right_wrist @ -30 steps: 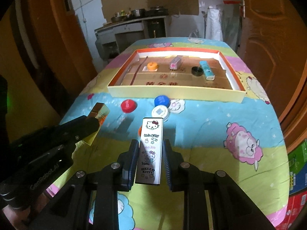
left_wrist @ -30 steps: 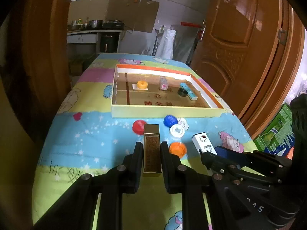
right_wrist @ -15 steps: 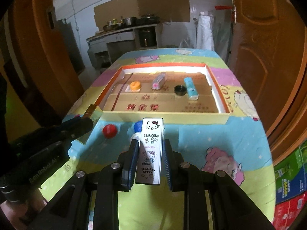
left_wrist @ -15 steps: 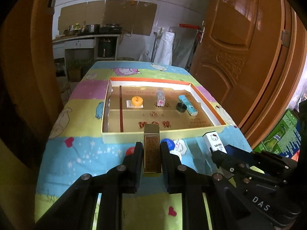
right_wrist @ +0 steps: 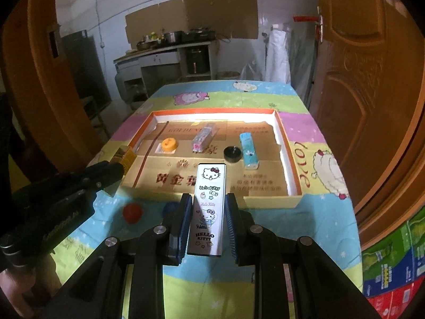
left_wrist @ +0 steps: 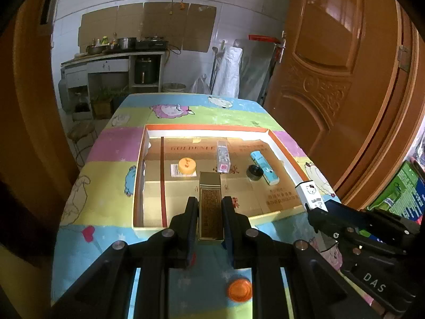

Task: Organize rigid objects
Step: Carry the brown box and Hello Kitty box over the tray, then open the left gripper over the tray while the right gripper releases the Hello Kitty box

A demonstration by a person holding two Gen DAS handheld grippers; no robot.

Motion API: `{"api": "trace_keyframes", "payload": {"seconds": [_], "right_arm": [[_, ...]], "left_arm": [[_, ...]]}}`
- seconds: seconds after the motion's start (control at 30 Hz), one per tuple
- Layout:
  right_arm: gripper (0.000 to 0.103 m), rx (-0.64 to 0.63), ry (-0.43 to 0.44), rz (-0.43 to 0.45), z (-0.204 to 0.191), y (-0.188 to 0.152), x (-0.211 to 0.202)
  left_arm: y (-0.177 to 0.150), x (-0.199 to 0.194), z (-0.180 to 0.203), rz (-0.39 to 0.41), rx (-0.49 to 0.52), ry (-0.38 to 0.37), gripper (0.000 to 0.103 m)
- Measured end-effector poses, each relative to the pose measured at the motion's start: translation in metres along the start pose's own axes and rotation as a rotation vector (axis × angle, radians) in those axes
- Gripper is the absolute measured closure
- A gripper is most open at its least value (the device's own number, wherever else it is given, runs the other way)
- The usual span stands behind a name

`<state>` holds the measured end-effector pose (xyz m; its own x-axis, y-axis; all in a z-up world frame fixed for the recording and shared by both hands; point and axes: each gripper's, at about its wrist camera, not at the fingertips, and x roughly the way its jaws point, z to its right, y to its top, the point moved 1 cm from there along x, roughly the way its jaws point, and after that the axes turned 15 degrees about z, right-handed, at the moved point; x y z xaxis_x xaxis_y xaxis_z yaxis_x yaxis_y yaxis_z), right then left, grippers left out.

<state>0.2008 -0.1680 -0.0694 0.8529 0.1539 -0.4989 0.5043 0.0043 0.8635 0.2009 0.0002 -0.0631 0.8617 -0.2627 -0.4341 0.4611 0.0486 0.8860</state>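
Above the near edge of the cardboard tray point(left_wrist: 281, 148), the left gripper point(left_wrist: 209, 207) clamps a gold box point(left_wrist: 210, 207) and the right gripper point(right_wrist: 208, 207) clamps a white cartoon-cat box point(right_wrist: 208, 202). The tray's front half lies bare; small items sit farther back.

White tiled wall point(left_wrist: 239, 13), wooden door point(left_wrist: 332, 79), kitchen counter point(left_wrist: 111, 58)

Tray point(left_wrist: 289, 159) front half bare; black cap point(left_wrist: 254, 172), blue box point(left_wrist: 264, 168) crowd right.
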Motion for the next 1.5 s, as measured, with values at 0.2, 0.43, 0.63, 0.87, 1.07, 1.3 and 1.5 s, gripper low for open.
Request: {"api": "trace_keyframes", "payload": {"seconds": [0.2, 0.43, 0.63, 0.87, 1.07, 1.3, 1.5], "right_arm": [[0.077, -0.004, 0.000, 0.004, 0.005, 0.010, 0.011], [0.077, -0.004, 0.001, 0.003, 0.011, 0.018, 0.021], [0.077, -0.008, -0.003, -0.003, 0.020, 0.032, 0.042], [0.077, -0.003, 0.000, -0.005, 0.033, 0.046, 0.065], [0.077, -0.008, -0.005, 0.003, 0.045, 0.061, 0.081], [0.077, -0.006, -0.012, 0.001, 0.058, 0.074, 0.105], [0.077, 0.034, 0.015, -0.008, 0.064, 0.082, 0.126]], "left_arm": [[0.011, 0.016, -0.001, 0.000, 0.009, 0.000, 0.084], [0.020, 0.037, -0.009, -0.009, 0.001, 0.012, 0.084], [0.031, 0.054, -0.016, -0.013, -0.018, 0.021, 0.084], [0.045, 0.079, -0.020, -0.026, -0.033, 0.020, 0.084], [0.056, 0.099, -0.016, -0.031, -0.027, 0.012, 0.084], [0.067, 0.125, -0.012, -0.047, -0.042, -0.012, 0.084], [0.070, 0.147, -0.011, -0.058, -0.060, -0.017, 0.084]]}}
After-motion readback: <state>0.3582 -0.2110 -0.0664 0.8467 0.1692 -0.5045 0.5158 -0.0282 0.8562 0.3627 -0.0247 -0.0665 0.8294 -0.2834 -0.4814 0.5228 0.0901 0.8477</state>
